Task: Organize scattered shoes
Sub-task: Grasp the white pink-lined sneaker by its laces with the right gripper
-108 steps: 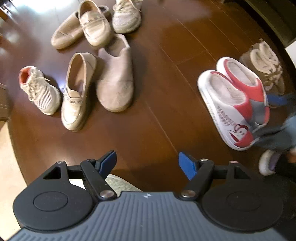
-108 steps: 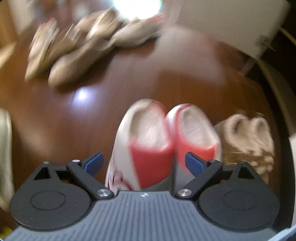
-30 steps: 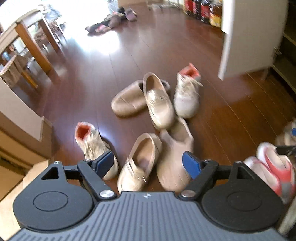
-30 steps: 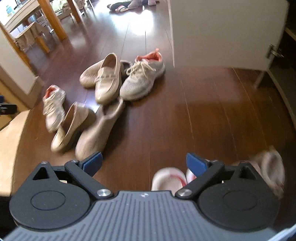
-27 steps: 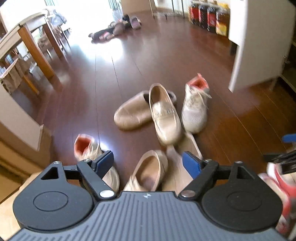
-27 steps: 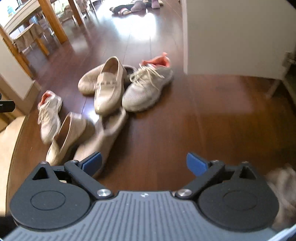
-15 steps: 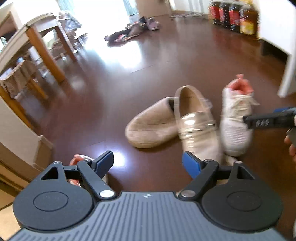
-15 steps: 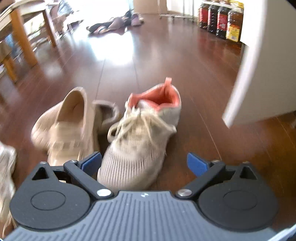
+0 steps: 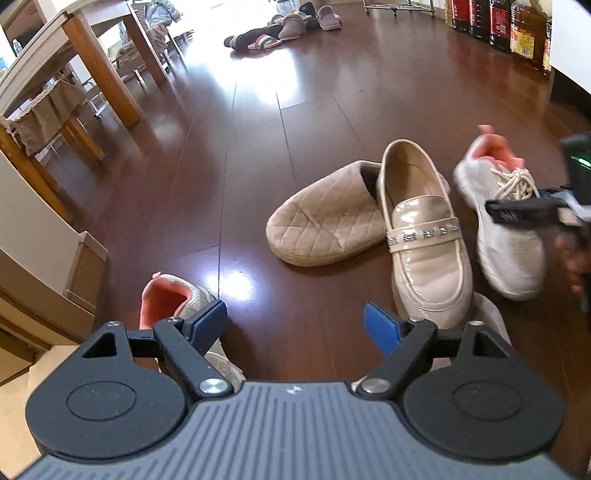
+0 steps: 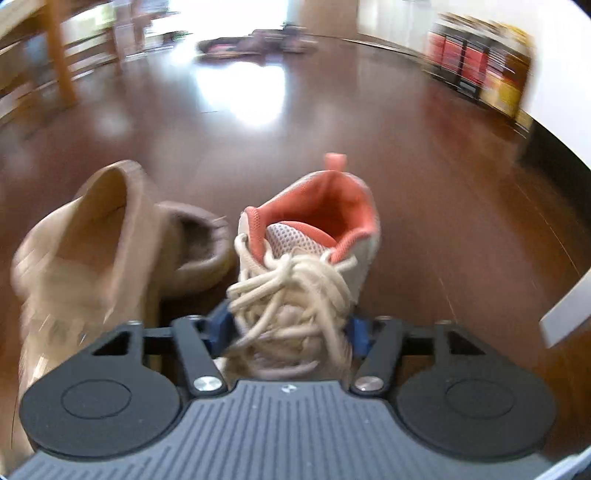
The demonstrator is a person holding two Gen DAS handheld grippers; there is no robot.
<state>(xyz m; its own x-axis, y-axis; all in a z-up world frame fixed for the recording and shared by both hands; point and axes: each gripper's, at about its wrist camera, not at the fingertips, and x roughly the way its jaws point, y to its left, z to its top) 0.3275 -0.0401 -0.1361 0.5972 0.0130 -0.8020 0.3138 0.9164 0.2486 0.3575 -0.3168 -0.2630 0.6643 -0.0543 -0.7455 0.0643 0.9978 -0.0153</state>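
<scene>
A white sneaker with coral lining (image 10: 295, 266) sits between the fingers of my right gripper (image 10: 290, 328), which are closed in against its laced middle; it also shows in the left wrist view (image 9: 506, 236) with the right gripper (image 9: 532, 210) across it. Its mate (image 9: 173, 299) lies just in front of my left gripper (image 9: 295, 321), which is open and empty. A glossy beige loafer (image 9: 424, 236) leans on a quilted beige slipper (image 9: 325, 225).
A second beige shoe's edge (image 9: 491, 310) shows behind the left gripper's right finger. A wooden table and chairs (image 9: 74, 88) stand far left, a cardboard box (image 9: 44, 258) near left, oil bottles (image 9: 498, 22) and a white cabinet far right, more slippers (image 9: 280, 29) far back.
My right gripper has moved forward onto the far white sneaker and closed on its laced part. My left gripper has moved forward, so the near sneaker now lies at its left finger.
</scene>
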